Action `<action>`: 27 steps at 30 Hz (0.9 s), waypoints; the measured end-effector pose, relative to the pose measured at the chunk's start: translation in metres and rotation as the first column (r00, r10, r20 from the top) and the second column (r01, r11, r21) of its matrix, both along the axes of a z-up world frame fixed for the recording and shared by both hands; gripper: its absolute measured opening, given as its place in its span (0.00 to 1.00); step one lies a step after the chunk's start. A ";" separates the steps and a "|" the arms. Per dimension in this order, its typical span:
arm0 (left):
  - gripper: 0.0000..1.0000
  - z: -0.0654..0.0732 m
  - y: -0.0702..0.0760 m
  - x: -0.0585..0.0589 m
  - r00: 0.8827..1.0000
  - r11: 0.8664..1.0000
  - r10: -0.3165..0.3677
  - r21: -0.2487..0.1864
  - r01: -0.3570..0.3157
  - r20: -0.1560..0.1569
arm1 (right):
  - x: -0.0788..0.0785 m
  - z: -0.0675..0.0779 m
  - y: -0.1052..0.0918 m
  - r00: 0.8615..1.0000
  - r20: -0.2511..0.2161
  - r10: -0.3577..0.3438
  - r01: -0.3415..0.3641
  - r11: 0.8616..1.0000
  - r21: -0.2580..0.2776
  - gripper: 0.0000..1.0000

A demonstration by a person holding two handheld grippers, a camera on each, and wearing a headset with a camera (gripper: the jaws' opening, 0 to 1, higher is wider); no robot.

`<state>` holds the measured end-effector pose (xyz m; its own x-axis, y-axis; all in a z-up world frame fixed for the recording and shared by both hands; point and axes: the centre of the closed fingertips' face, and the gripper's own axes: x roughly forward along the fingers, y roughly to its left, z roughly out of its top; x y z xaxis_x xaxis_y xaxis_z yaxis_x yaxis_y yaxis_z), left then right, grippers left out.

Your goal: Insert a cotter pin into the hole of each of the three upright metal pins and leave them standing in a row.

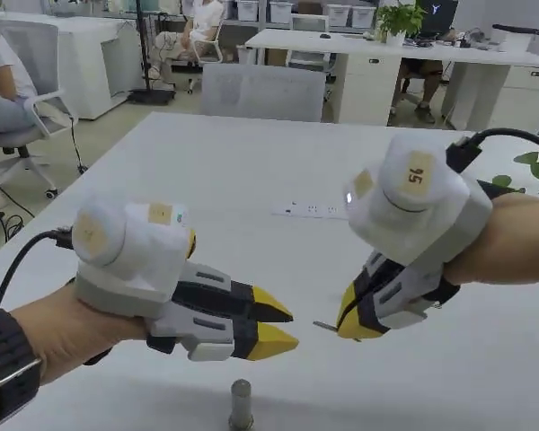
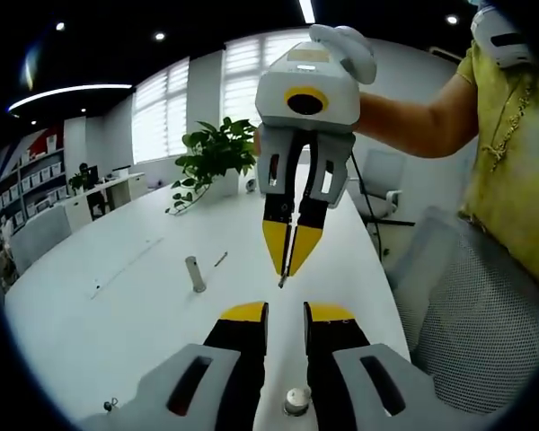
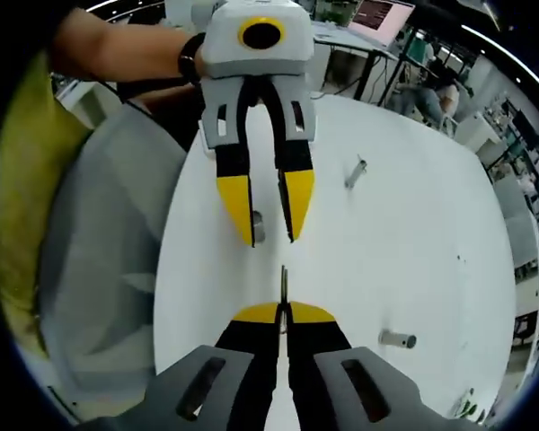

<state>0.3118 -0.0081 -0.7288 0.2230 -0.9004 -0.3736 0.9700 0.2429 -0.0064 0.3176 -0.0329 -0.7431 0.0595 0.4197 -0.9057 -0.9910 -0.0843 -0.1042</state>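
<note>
Cotter pin in hand, heading for a first metal pin.

The right gripper (image 1: 348, 324) is clamped tight on one cotter pin (image 1: 324, 326), which juts from its tips just above and to the right of the nearest metal pin (image 1: 241, 402), standing upright on the white table (image 1: 251, 180). The left gripper (image 1: 287, 328) hovers above and left of that metal pin, jaws partly spread with nothing between them. I judge this to be the first insertion, since no cotter seems fitted. Next, the left claw should steady that metal pin while the right lines the cotter's tip up with the cross hole, which is too small to make out. Count: three metal pins, with the second metal pin (image 3: 357, 171) and third metal pin (image 3: 397, 338) well beyond the nearest. One cotter pin is held, and a thin sliver (image 2: 220, 259) lying farther off may be another.
</note>
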 end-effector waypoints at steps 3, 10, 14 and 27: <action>0.14 0.002 -0.004 -0.002 1.000 1.000 -0.007 -0.001 0.007 0.004 | -0.004 0.002 0.003 1.000 0.005 0.020 -0.020 1.000 -0.013 0.02; 0.13 0.007 -0.013 -0.006 0.999 1.000 -0.029 -0.005 0.029 0.016 | -0.011 0.004 0.009 0.998 0.018 0.052 -0.051 0.998 -0.032 0.02; 0.10 0.005 -0.015 -0.008 0.999 0.999 -0.042 0.007 0.042 0.017 | -0.013 0.006 0.011 0.998 0.020 0.060 -0.059 0.998 -0.035 0.02; 0.01 0.000 -0.020 -0.009 0.999 0.998 -0.052 0.018 0.052 0.004 | -0.018 0.004 0.010 0.997 0.024 0.074 -0.072 0.996 -0.058 0.03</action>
